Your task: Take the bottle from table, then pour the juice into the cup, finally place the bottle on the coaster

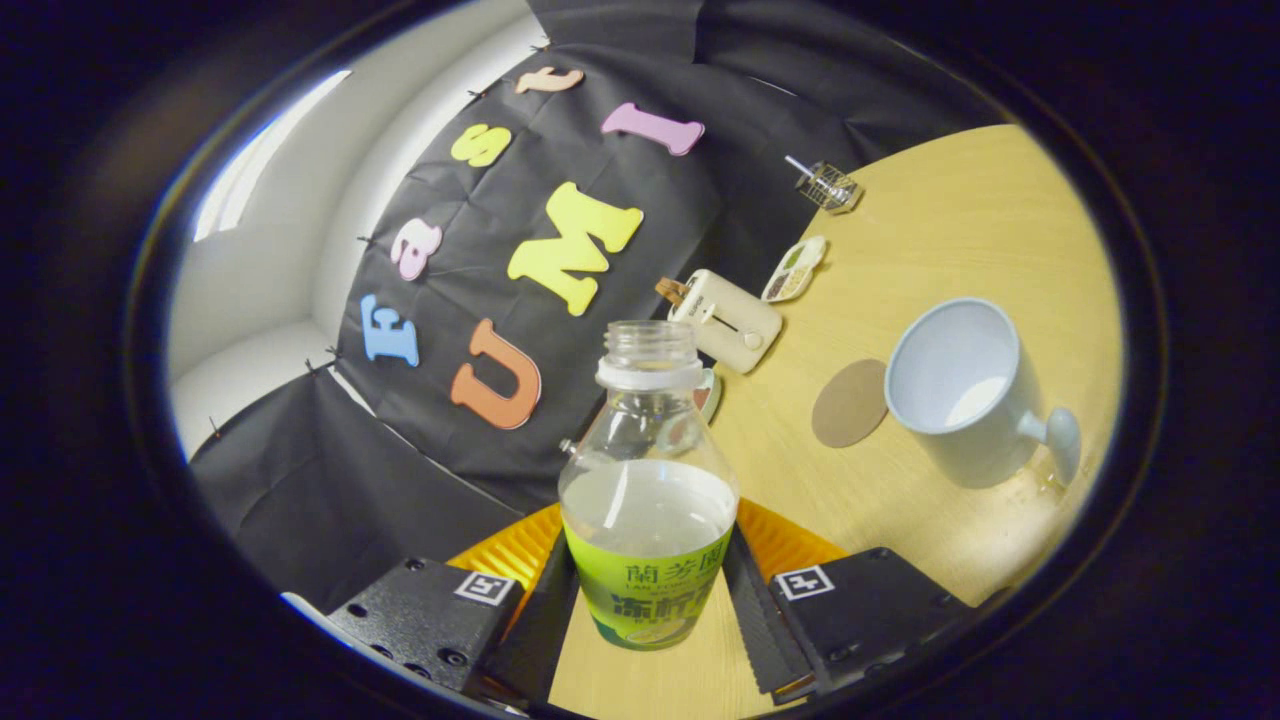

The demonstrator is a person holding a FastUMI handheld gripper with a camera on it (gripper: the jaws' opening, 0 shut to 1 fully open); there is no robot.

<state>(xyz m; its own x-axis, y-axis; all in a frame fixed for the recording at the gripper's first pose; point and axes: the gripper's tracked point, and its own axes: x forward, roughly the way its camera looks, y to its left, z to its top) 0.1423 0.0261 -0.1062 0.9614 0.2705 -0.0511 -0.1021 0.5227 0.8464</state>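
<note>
My gripper (pixel 648 590) was clamped on the bottle (pixel 648 480), one finger pressed against each side of its labelled lower body. The whole view was tilted, so the bottle appeared held off the wooden table (pixel 960 230) and leaning. The bottle was clear plastic, its cap off and its neck open, with pale juice filling roughly the lower half.

I judged it light and only partly full, so the liquid would slosh and shift the weight as I tipped it. The thin plastic wall would probably give under a hard squeeze, and the smooth label might slip, so the wide labelled band below the shoulder seemed the right place to hold, firmly but not crushingly.

Beyond the fingers, the pale cup (pixel 965 390) stood on the table with its handle turned away from the bottle and its inside looking empty. The round brown coaster (pixel 850 403) lay flat just beside the cup, between it and the bottle. Further off, near the table's far edge by the black cloth, sat a cream toaster (pixel 725 320), a small dish (pixel 795 268) and a wire object (pixel 826 186).
</note>
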